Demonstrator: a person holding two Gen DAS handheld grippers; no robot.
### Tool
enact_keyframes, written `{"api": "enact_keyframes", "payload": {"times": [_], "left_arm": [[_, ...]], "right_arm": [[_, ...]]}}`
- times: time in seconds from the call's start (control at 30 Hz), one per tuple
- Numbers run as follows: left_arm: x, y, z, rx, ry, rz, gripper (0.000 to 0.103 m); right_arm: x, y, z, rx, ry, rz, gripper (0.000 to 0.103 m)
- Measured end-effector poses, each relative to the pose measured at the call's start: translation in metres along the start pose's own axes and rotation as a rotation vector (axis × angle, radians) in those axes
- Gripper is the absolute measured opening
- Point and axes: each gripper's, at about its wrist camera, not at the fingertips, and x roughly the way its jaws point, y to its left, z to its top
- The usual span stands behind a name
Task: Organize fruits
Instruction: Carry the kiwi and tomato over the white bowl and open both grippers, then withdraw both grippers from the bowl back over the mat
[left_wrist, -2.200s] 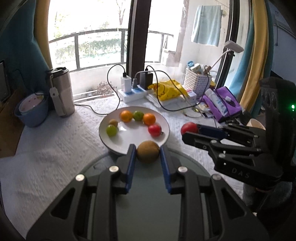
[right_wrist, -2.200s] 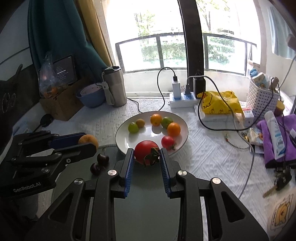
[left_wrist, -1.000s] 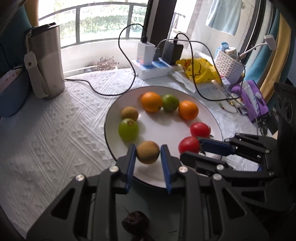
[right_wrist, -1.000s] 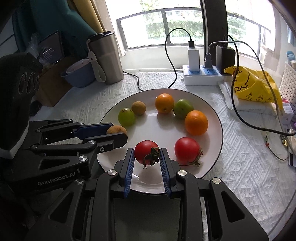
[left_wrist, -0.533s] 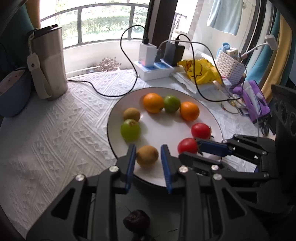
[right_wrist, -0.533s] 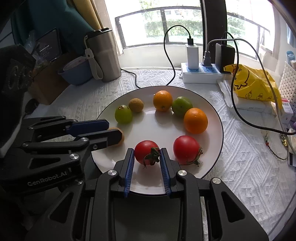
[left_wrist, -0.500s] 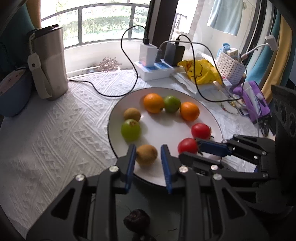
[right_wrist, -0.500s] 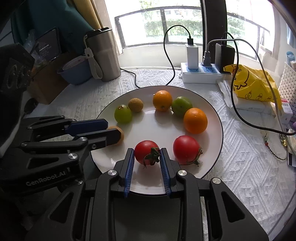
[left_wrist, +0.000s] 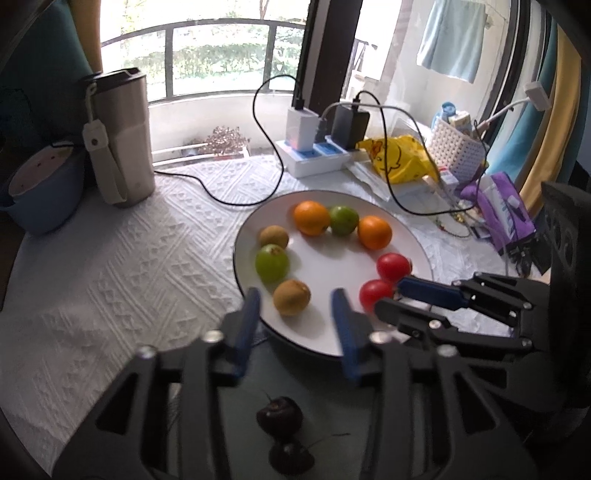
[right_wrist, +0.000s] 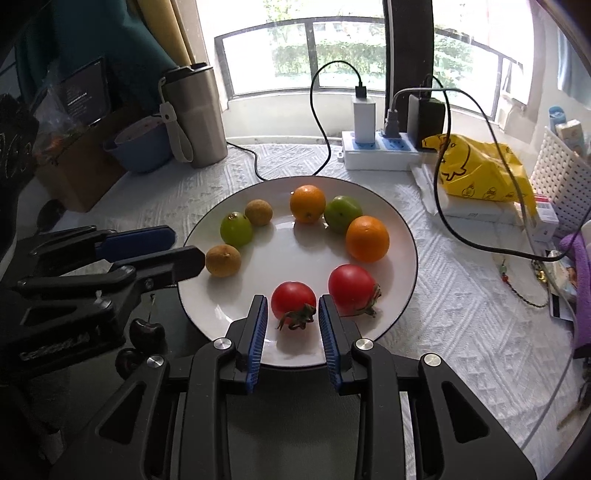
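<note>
White cloth under our plate (right_wrist: 402, 236): left gripper (left_wrist: 295, 317) just opened off the brown kiwi (left_wrist: 291, 297); right gripper (right_wrist: 290, 328) pinches 1 glossy red tomato (right_wrist: 293, 297) w/ green calyx.

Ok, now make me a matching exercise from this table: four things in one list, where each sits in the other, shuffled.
Things:
1. brown fruit nearest the camera
2. tomato with its stem showing
3. dark cherries
4. steel tumbler

Places:
A. off the plate, on the dark surface
B. gripped in the right tongs
C. upright beside the blue bowl
D. lying free on the plate between the open left tongs

Pairs: 1-D, 2-B, 3-A, 4-C.

The left tongs have just been opening, leaving the brown fruit loose between them.
</note>
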Motion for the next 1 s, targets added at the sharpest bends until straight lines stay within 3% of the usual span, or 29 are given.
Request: {"api": "enact_keyframes", "payload": {"times": [0.57, 1.0], "left_arm": [[-0.062, -0.003, -0.020, 0.002, -0.089, 0.026, 0.046], [-0.111, 0.032, -0.076, -0.047, -0.128, 0.076, 0.046]], "right_arm": [[-0.051, 0.030, -0.008, -0.024, -0.071, -0.009, 0.030], [-0.064, 0.074, -0.031, -0.060, -0.068, 0.010, 0.031]]}}
